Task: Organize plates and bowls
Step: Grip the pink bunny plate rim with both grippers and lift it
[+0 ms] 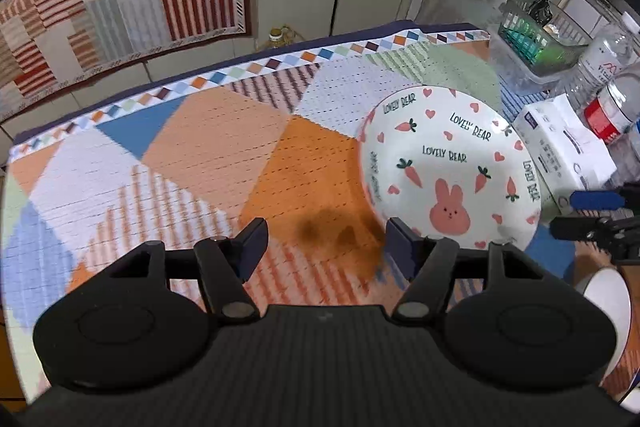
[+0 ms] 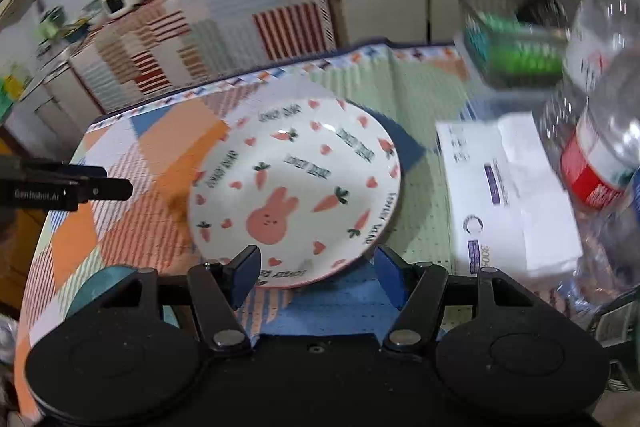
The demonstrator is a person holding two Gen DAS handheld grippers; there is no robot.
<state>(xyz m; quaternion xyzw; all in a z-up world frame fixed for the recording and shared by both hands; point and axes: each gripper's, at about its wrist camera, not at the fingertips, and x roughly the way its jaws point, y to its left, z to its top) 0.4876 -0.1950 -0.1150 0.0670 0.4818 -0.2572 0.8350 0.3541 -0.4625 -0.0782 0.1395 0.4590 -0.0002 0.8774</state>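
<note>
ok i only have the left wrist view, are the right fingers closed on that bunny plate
observer: no, the right gripper is open and clamps nothing. the near rim of the plate shows in the gap between its fingers

operator: is the plate touching anything on its right side, looks tight from here

observer: no, the tissue pack lies apart from it. a strip of green tablecloth shows between them
</note>
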